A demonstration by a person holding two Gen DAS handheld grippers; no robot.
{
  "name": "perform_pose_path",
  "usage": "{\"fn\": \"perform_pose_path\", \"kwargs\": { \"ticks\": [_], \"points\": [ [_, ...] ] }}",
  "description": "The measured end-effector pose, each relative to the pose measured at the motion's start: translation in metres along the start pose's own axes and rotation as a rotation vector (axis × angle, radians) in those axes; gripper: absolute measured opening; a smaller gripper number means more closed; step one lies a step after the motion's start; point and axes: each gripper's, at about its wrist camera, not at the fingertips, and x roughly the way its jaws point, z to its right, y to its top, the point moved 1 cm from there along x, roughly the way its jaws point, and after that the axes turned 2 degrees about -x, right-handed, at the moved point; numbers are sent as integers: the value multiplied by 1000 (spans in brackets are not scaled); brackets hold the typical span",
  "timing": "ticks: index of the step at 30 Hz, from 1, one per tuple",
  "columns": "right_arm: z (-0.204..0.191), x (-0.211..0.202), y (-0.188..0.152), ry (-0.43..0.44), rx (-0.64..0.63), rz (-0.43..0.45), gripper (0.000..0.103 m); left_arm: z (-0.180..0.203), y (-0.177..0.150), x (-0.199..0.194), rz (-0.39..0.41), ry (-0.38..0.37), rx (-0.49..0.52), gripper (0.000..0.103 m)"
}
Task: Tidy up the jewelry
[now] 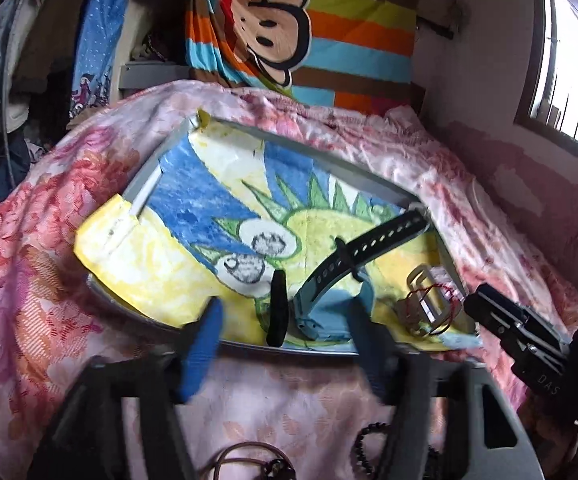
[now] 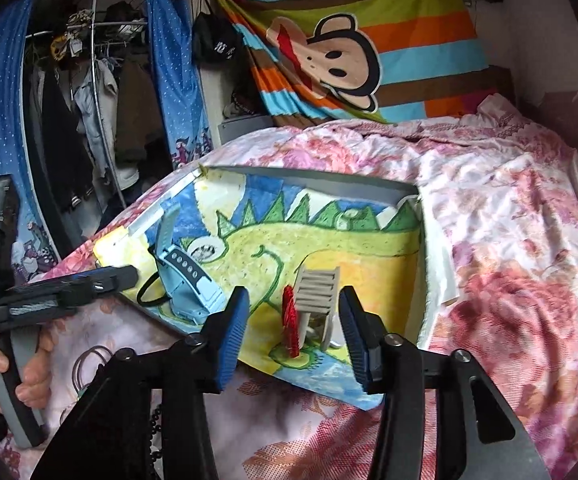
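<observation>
Lying across the shallow box (image 1: 369, 176) lined with a dinosaur drawing, the pale blue watch (image 1: 329, 276) rests with its holed strap stretched toward the far corner, beside a black hair tie (image 1: 278, 308), a grey hair clip (image 2: 316, 296) and a red string ornament (image 2: 289, 320), apparently gathered there to be sorted. Both the left gripper (image 1: 285, 344) and the right gripper (image 2: 293, 340) hang spread and empty at the box's near edge on the flowered bed (image 2: 509, 220). Beaded strands (image 1: 363, 444) wait on the bed below.
</observation>
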Motion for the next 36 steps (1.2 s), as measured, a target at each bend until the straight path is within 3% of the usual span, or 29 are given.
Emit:
{"fn": "perform_pose_path", "kwargs": {
  "ticks": [5,7,9,14,25,36],
  "points": [
    [-1,-30,11,-30,16,55,64,8,8,-32,70,0,11,81],
    [-4,-42,16,-32,22,74,77,10,10,-46,114,9,23,95],
    [-8,-58,21,-30,22,103,85,14,12,-64,164,14,29,100],
    [-22,-92,31,-19,-11,164,101,19,14,-102,236,22,41,103],
    [-59,-164,29,-25,-52,249,101,19,-9,-168,311,38,94,103],
    [-69,-208,-11,-45,-72,209,101,12,-40,-205,319,40,127,103]
  ]
}}
